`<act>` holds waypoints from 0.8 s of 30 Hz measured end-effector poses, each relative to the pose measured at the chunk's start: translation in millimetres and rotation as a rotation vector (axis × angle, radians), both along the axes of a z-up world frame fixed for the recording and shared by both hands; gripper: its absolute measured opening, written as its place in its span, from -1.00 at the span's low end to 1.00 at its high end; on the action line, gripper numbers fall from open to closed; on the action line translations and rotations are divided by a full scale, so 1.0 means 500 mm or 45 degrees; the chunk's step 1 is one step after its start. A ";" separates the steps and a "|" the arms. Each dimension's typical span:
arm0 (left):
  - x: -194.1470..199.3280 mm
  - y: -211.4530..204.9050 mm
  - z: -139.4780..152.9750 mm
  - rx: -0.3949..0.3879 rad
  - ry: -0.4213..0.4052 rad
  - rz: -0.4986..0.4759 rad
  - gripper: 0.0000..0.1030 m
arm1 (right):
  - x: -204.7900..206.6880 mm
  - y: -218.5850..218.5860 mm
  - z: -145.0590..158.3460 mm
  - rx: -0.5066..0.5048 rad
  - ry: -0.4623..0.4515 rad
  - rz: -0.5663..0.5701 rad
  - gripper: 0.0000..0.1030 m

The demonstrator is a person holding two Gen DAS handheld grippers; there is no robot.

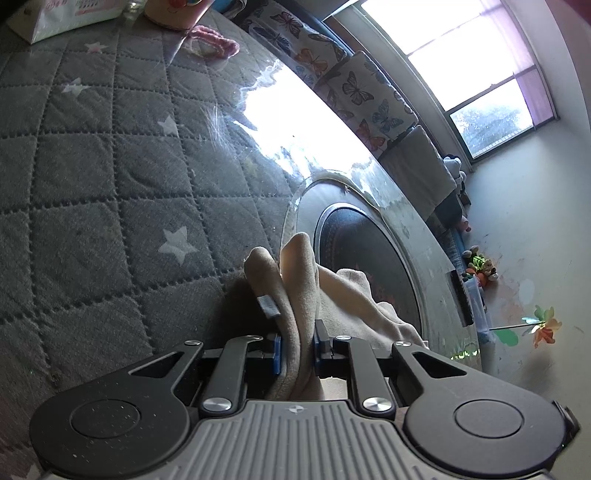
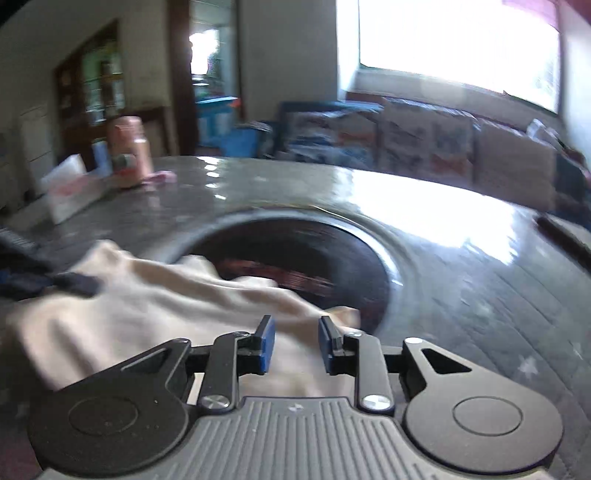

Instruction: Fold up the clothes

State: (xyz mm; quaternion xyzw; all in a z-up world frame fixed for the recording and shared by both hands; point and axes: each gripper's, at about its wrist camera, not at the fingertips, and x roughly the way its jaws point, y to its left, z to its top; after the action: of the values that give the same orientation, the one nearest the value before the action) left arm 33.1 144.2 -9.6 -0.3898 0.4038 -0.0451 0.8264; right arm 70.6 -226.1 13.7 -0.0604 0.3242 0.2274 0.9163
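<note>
A beige garment (image 1: 299,284) is pinched between the blue pads of my left gripper (image 1: 297,332), which is shut on a bunched fold of it and holds it above the grey quilted table cover (image 1: 110,184). In the right wrist view the same beige garment (image 2: 155,306) lies spread over the table (image 2: 461,288) and partly over a dark round inset (image 2: 314,258). My right gripper (image 2: 297,343) is open just above the garment's near edge, with nothing between its jaws. The left gripper (image 2: 44,284) shows dark and blurred at the left, on the cloth.
A tissue pack (image 1: 66,18), a pink container (image 1: 173,13) and a pink hair band (image 1: 218,42) stand at the table's far end. A butterfly-print sofa (image 1: 351,85) runs along the window side. Toys (image 1: 480,266) lie on the floor.
</note>
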 end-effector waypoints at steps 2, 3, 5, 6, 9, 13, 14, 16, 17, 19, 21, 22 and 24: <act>0.003 -0.005 0.001 0.013 -0.002 -0.004 -0.67 | 0.020 -0.019 -0.016 0.014 0.037 -0.037 -0.40; 0.004 -0.005 0.001 0.015 -0.003 -0.005 -0.67 | 0.030 -0.028 -0.025 0.026 0.059 -0.049 -0.38; 0.005 -0.005 0.001 0.018 -0.005 -0.008 -0.67 | 0.044 -0.041 -0.039 0.063 0.092 -0.066 -0.38; 0.005 -0.006 0.001 0.021 -0.007 -0.009 -0.67 | 0.047 -0.045 -0.046 0.076 0.096 -0.068 -0.38; 0.006 -0.007 0.001 0.031 -0.012 -0.013 -0.67 | 0.047 -0.058 -0.053 0.119 0.099 -0.085 -0.37; 0.009 -0.012 -0.001 0.045 -0.022 -0.020 -0.67 | 0.042 -0.058 -0.050 0.130 0.109 -0.075 -0.41; 0.009 -0.013 0.000 0.053 -0.026 -0.021 -0.67 | 0.041 -0.057 -0.048 0.140 0.121 -0.069 -0.57; 0.009 -0.016 0.000 0.069 -0.035 -0.024 -0.67 | 0.040 -0.052 -0.044 0.151 0.135 -0.064 -0.72; 0.009 -0.017 0.001 0.077 -0.039 -0.025 -0.67 | 0.038 -0.050 -0.041 0.154 0.135 -0.063 -0.78; 0.005 -0.017 0.004 0.083 -0.053 -0.028 -0.68 | 0.034 -0.045 -0.034 0.160 0.135 -0.060 -0.81; -0.001 -0.013 0.010 0.087 -0.073 -0.027 -0.69 | 0.027 -0.040 -0.021 0.174 0.123 -0.052 -0.83; -0.005 -0.010 0.014 0.087 -0.083 -0.025 -0.69 | 0.023 -0.036 -0.011 0.180 0.109 -0.044 -0.83; -0.016 0.004 0.023 0.088 -0.102 -0.010 -0.69 | 0.018 -0.022 0.013 0.186 0.079 -0.016 -0.84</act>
State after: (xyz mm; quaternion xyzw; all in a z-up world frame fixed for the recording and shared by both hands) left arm 25.3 146.3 2.1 -0.3574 0.3731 -0.0499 0.8548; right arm 79.5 -237.2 20.0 0.0158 0.3353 0.2463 0.9092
